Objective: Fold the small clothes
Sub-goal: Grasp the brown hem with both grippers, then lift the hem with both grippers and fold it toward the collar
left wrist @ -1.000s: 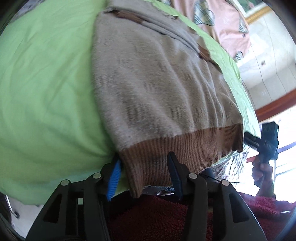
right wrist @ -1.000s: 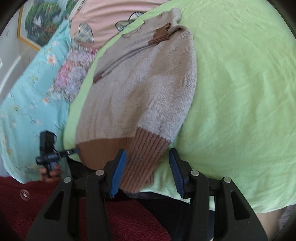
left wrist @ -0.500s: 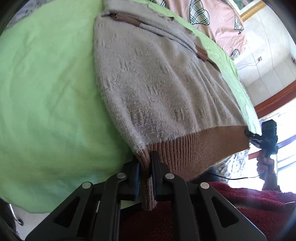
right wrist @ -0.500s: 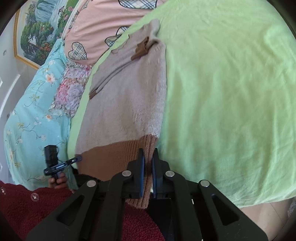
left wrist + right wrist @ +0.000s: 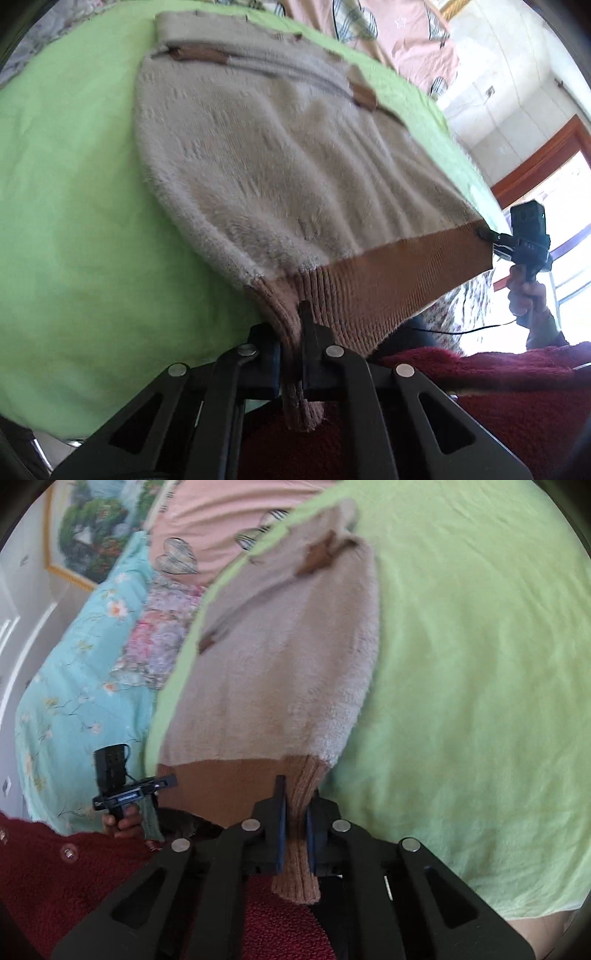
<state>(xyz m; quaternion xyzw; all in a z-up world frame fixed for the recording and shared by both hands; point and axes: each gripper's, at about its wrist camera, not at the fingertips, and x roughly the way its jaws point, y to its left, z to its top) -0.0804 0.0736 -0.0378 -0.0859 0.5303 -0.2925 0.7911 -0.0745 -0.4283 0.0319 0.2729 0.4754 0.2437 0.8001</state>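
Both tongs (image 5: 293,332) (image 5: 295,812) pinch the sweater's (image 5: 288,155) hem corners.

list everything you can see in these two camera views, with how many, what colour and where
sweater: one, beige with brown hem, flat on the blanket, hem corners pinched
blanket: one, light green, under the sweater
pink bedding: one, plaid hearts, far end of bed
blue floral bedding: one, beside the blanket
painting: one, gold frame, on wall
left tongs: black, shut on one hem corner
right tongs: black, shut on the other corner
hand: holding the right tongs
sleeve: dark red, near edge
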